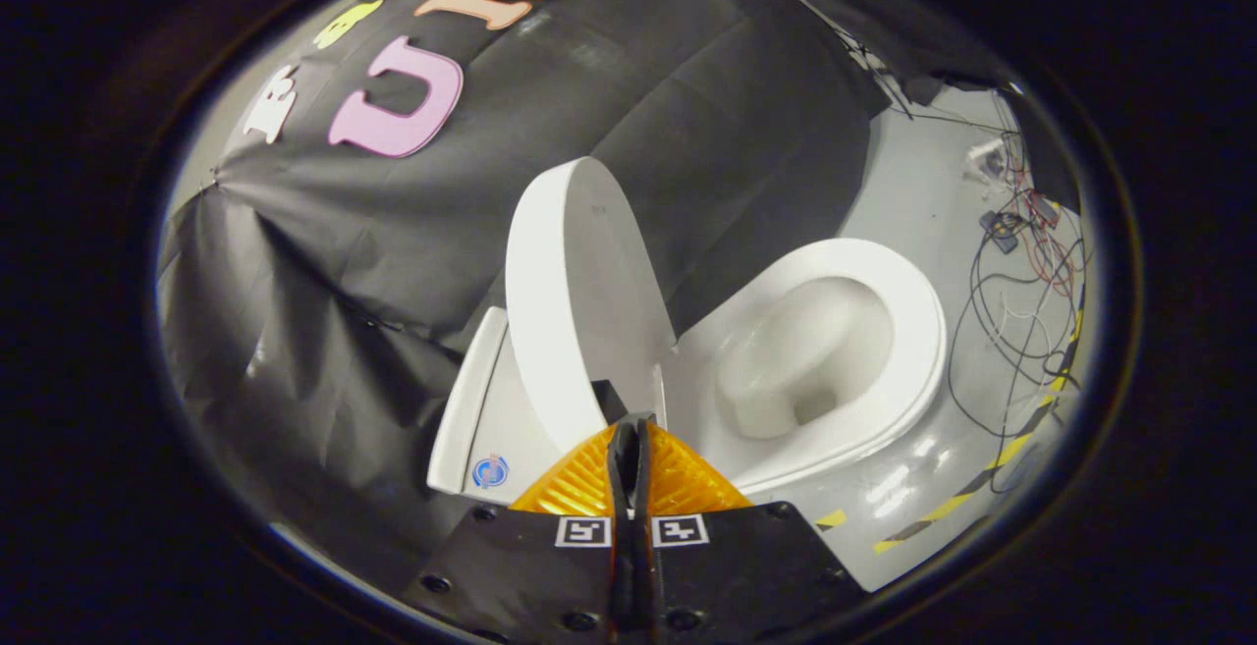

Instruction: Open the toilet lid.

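Observation:
A white toilet stands beyond my fingers. Its lid [579, 301] is raised upright, leaning toward the cistern [481, 409] and the black cloth wall. The seat ring [908, 331] lies down around the bare bowl [805, 350]. My gripper [630, 424] is shut, its two fingers pressed together with nothing between them. The fingertips sit just in front of the lid's lower edge near the hinge, and I cannot tell whether they touch it.
Black cloth [324, 282] hangs behind and beside the toilet. On the pale floor [923, 184] past the bowl lie loose cables [1021, 301] and small electronics. Yellow-and-black tape [967, 493] runs along the floor beside the toilet's base.

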`<state>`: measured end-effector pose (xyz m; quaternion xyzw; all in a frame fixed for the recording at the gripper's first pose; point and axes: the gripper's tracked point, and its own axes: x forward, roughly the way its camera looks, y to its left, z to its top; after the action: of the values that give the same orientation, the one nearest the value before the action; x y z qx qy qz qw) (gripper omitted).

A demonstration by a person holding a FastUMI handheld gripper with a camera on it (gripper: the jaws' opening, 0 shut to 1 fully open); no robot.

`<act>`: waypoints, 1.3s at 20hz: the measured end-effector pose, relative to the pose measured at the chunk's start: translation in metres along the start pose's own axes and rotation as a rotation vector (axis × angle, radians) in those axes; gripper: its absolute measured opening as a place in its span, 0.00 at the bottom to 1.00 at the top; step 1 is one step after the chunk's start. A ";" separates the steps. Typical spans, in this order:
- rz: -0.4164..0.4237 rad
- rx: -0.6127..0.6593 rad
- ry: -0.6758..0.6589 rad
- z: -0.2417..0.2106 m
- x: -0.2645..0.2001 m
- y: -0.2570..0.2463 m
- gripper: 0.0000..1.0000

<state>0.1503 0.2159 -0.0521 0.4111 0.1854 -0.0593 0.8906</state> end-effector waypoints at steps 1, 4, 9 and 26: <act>0.003 -0.023 0.000 -0.002 0.001 0.007 0.01; 0.005 -0.078 -0.003 -0.006 0.002 0.024 0.01; -0.030 -0.218 -0.007 -0.009 0.007 0.044 0.01; -0.177 -0.573 -0.011 -0.038 0.034 0.109 0.01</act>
<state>0.1988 0.3180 -0.0101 0.1249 0.2247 -0.0841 0.9627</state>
